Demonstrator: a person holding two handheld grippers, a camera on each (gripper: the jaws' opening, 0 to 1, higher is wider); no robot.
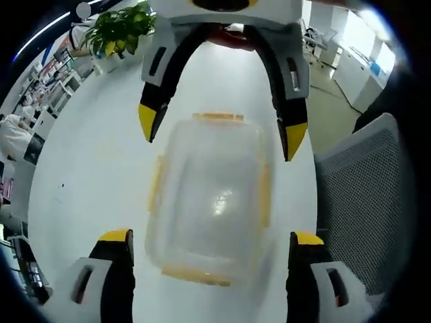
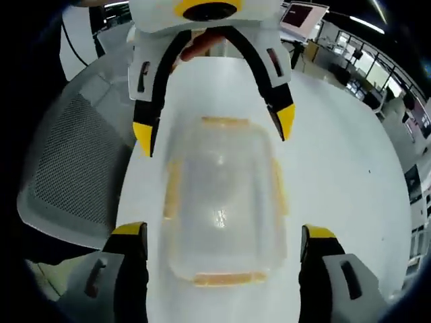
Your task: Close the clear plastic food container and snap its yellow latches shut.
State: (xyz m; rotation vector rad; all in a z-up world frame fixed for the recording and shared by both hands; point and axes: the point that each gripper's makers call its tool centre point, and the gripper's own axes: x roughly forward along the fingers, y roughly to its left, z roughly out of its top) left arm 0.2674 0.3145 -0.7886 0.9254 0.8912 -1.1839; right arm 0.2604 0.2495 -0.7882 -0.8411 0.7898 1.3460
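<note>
— In the left gripper view, beyond the surface (image 1: 87, 182): spotted a potted plant (image 1: 121, 28) and a mesh chair (image 1: 367, 202). In yours?

— Saw desks with a monitor (image 2: 304, 13).

— And the clear container (image 1: 209, 202)?

— Sat lidded between both tools, seemingly empty; yellow latches (image 2: 225, 277) too blurred to judge.

— Poses?

— Left tool (image 1: 210, 245) and right tool (image 2: 223, 242) faced each other, both spread wide, gripping nothing.

Looks like an open-plan office to me. There's a big white counter (image 1: 222, 87) with a grey mesh office chair (image 1: 367, 195) pulled up beside it, a potted plant (image 1: 121, 30) at the far end, and rows of desks with monitors (image 2: 304, 13) behind.
</note>
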